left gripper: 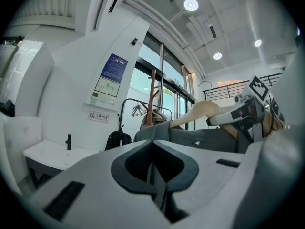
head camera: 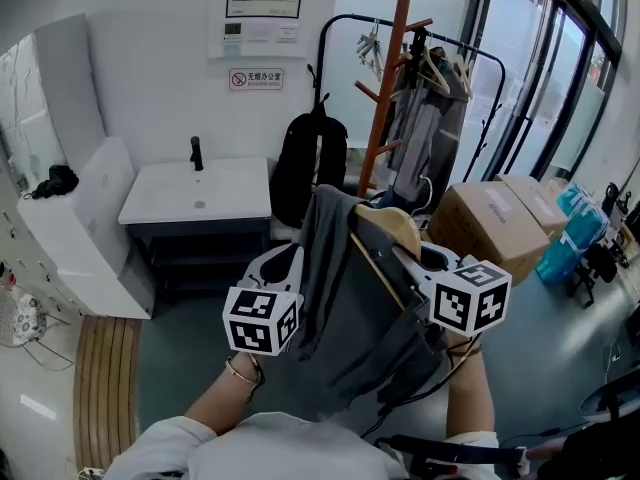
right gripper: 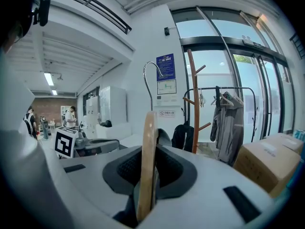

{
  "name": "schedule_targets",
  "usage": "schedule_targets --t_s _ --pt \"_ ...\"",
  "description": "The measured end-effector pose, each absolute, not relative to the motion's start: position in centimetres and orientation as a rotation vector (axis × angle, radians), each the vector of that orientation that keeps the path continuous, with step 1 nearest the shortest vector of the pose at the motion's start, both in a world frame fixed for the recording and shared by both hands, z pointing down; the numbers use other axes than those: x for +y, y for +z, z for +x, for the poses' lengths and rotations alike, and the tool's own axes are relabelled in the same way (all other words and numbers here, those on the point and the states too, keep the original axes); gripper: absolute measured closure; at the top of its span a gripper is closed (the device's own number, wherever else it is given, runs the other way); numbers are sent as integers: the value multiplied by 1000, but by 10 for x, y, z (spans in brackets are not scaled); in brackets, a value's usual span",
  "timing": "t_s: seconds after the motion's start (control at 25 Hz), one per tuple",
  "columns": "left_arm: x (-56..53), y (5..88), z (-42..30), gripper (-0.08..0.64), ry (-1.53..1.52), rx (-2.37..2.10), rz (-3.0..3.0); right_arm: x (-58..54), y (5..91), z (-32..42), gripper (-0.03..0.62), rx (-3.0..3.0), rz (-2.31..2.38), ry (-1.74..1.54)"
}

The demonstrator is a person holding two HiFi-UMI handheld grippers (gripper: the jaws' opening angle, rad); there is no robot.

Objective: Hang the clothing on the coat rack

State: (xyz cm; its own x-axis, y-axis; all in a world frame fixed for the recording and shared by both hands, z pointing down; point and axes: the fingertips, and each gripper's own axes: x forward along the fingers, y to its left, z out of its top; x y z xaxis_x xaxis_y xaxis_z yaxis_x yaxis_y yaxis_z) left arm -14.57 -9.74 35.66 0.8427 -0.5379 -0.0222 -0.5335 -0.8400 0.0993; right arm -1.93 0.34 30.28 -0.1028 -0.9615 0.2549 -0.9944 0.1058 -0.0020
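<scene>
Right now the grey garment [head camera: 345,298] hangs on its wooden hanger [head camera: 395,230] in front of me, carried between the two grippers and well short of the coat rack [head camera: 385,88]. The right gripper [right gripper: 145,185] has its jaws clamped on the flat wooden arm of the hanger, with the metal hook [right gripper: 151,75] standing up above them. The left gripper [left gripper: 155,175] has its jaws drawn together on what looks to me like a thin fold of the garment's edge, though that sliver is hard to read.

My step in hand is the carry to the rack. I want to keep the hanger level so the cloth does not slide off the free shoulder, and to keep the hook upright and turned toward the post. I judge the right hand should lead and the left only steady the fabric, without pulling it sideways.

For the approach I would pick a bare peg on the wooden post, coming in above it and lowering the hook over. The black rail behind holds a grey jacket [head camera: 425,138], a black backpack [head camera: 310,163] leans near the foot, and a cardboard box [head camera: 490,223] sits to the right, so I keep the hem clear of all three.
</scene>
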Motion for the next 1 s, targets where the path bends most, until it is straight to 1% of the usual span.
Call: schedule_targets --t_s 0.28,0.56,1.0 --pt "-107 351 -116 551 -90 -890 2931 -2 306 9 523 -2220 1900 214" --pt "-107 362 -94 551 -31 -865 2934 -7 303 35 522 -2215 1864 195" --pt "-127 380 -80 551 -33 -868 2891 -15 305 39 522 -2214 1773 141"
